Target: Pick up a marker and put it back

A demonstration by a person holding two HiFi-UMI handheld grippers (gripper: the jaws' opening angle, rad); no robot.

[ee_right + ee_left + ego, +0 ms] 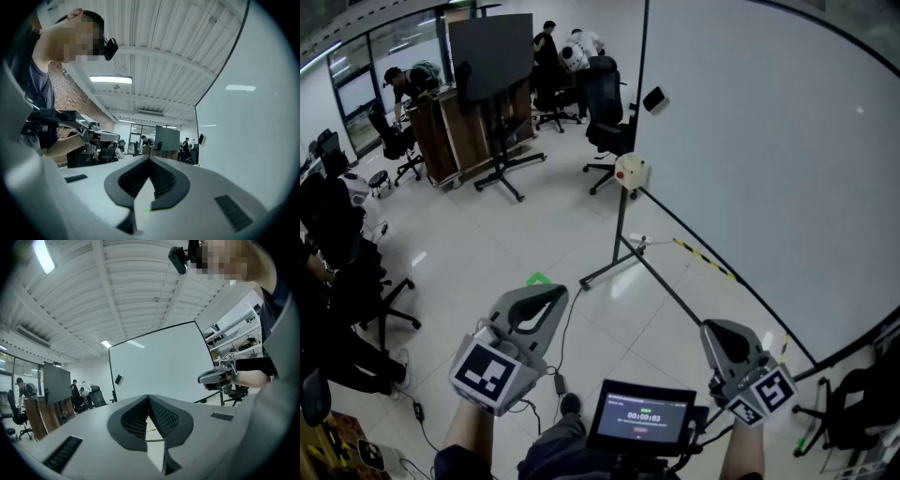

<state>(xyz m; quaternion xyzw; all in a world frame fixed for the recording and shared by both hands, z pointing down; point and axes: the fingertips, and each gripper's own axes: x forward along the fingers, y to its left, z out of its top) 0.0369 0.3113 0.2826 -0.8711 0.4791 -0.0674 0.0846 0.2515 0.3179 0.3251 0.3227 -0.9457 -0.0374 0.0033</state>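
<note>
The left gripper [553,293] is held low at the left, and its fingers [133,420] are seen pressed together at the tips, with nothing caught between them. The right gripper [715,330] is held low at the right; its fingers [164,180] are likewise closed tip to tip, and nothing is gripped by them.

A large whiteboard [769,187] on a dark stand is found ahead of and to the right of the right gripper's fingertips. A slim yellowish stick [784,348], which may be a marker though this cannot be settled, is seen by the whiteboard's lower edge, just to the right of the right gripper's fingers and apart from them. A black-and-yellow striped strip [703,259] is seen along that same edge, further ahead of those fingers.

Behind both pairs of fingers, between the two hands, a small lit screen [640,417] is mounted. A green mark [538,278] on the pale floor [478,234] lies just ahead of the left gripper's fingertips. Well beyond them, a dark display on a wheeled stand [492,56] and a black office chair [605,117] are placed, with several people standing at the far end of the room
</note>
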